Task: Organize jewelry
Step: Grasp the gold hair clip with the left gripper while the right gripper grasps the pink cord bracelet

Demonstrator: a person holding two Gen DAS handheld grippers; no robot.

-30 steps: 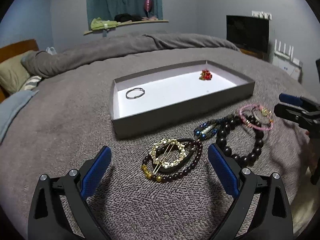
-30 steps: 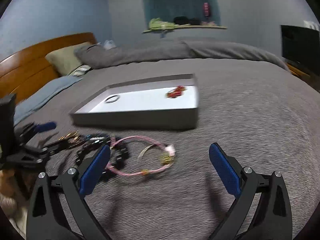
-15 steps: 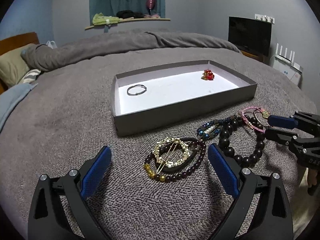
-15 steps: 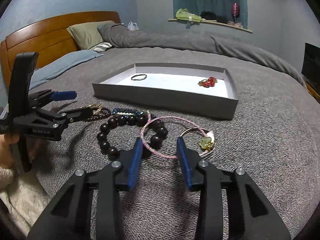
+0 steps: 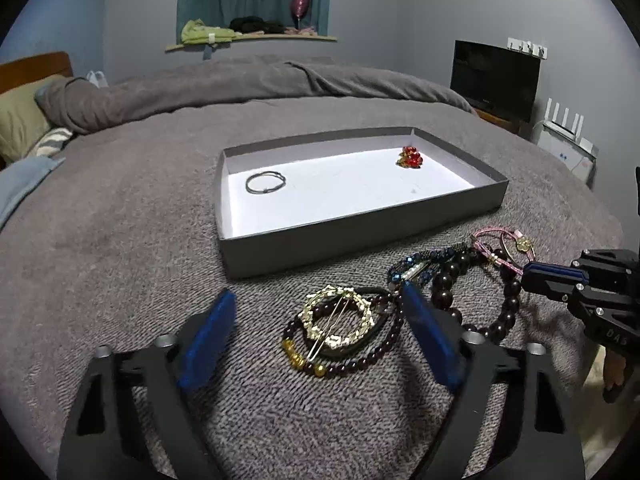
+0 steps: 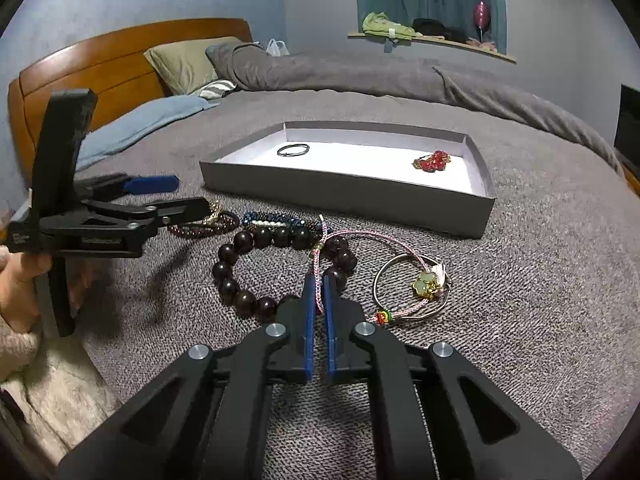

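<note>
My right gripper (image 6: 320, 280) is shut on the pink cord bracelet (image 6: 360, 234), whose cord runs up between the blue pads. Beside it lie a silver bangle with a green flower charm (image 6: 428, 286) and a large dark bead bracelet (image 6: 240, 300). In the left wrist view my left gripper (image 5: 318, 296) straddles a gold oval hair clip (image 5: 340, 316) on a small dark bead bracelet (image 5: 360, 364). Its jaws are closing and the pads stand clear of both. The grey tray (image 5: 360, 236) behind holds a black ring (image 5: 265, 182) and a red bead piece (image 5: 410, 158).
Everything lies on a grey bedspread (image 5: 120, 240). A blue bead bracelet (image 6: 272, 220) sits between the two piles. Pillows and a wooden headboard (image 6: 100, 72) are at the far left, a television (image 5: 494, 74) at the right. A hand (image 6: 16, 280) holds the left gripper.
The right gripper swung over to the pink cord bracelet and its jaws closed on the cord. The left gripper's jaws have narrowed around the gold clip.
</note>
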